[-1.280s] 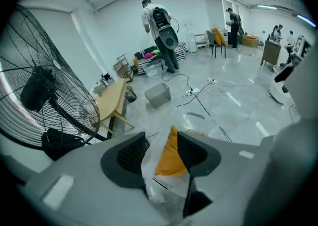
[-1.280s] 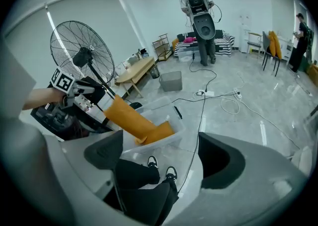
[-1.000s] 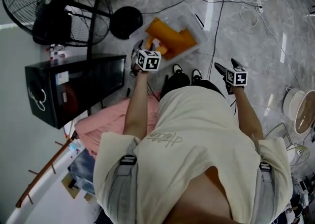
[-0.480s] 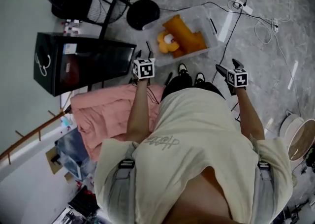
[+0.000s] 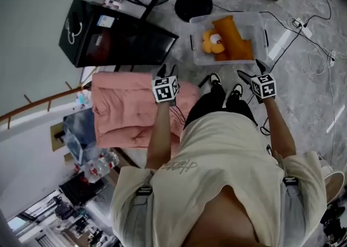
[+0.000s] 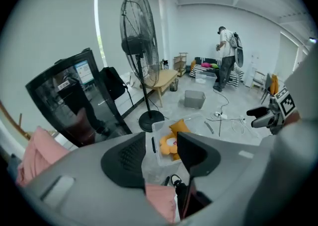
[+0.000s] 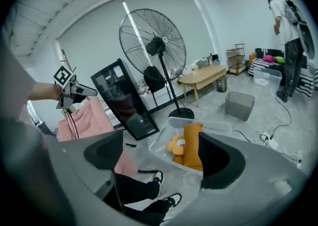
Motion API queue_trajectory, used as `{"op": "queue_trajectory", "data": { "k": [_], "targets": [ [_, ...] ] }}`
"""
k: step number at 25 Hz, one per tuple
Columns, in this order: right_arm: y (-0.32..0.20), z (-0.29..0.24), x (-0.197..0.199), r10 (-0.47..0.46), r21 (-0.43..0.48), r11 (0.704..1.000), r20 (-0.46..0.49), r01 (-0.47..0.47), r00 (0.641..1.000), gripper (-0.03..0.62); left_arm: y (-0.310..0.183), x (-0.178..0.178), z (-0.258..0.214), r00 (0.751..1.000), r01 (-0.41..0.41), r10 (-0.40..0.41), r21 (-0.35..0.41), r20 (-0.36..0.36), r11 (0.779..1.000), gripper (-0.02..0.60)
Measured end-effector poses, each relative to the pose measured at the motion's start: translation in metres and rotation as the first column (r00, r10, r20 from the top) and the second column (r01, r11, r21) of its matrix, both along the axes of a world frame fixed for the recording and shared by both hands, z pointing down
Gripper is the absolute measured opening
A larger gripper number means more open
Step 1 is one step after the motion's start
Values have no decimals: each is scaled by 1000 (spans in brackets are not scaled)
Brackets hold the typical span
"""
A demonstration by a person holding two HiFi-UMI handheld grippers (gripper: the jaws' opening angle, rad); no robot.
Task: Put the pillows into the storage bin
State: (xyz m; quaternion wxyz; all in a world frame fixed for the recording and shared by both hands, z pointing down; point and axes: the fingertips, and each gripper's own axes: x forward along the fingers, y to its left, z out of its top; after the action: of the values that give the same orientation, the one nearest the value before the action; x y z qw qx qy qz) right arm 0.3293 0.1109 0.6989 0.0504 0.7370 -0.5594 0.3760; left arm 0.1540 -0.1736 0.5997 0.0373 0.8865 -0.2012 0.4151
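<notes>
Only in gripper views, a distant person [image 6: 226, 61]; left gripper [image 5: 167, 70], lately slightly narrower, and right gripper [image 5: 250, 69] wide, empty.

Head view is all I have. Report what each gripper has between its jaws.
Observer: The left gripper has nothing between its jaws. They stand apart, having just closed a little.
Operator: Now the right.
Observer: The right gripper is open and empty too, looking toward the storage bin.
Operator: Check the room beyond the bin.
Observer: A person stands at the far end of the room.
</notes>
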Motion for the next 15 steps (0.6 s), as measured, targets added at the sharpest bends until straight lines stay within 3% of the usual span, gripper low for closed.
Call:
{"op": "queue_trajectory", "data": {
  "k": [6, 10, 15],
  "targets": [
    [-71, -39, -32, -229, 56, 971, -81, 233, 970, 468, -9, -54, -24, 979, 166, -167, -19, -118, 986, 198],
    [-108, -63, -66, -378, 88, 917, -124, 390, 918, 468, -11, -93, -36, 937, 280, -283, -44, -203, 959, 187],
    [-154, -96, -107, -467, 154, 861, -142, 485, 873, 468, -13, -158, -40, 899, 369, -368, -42, -239, 928, 148]
  ]
}}
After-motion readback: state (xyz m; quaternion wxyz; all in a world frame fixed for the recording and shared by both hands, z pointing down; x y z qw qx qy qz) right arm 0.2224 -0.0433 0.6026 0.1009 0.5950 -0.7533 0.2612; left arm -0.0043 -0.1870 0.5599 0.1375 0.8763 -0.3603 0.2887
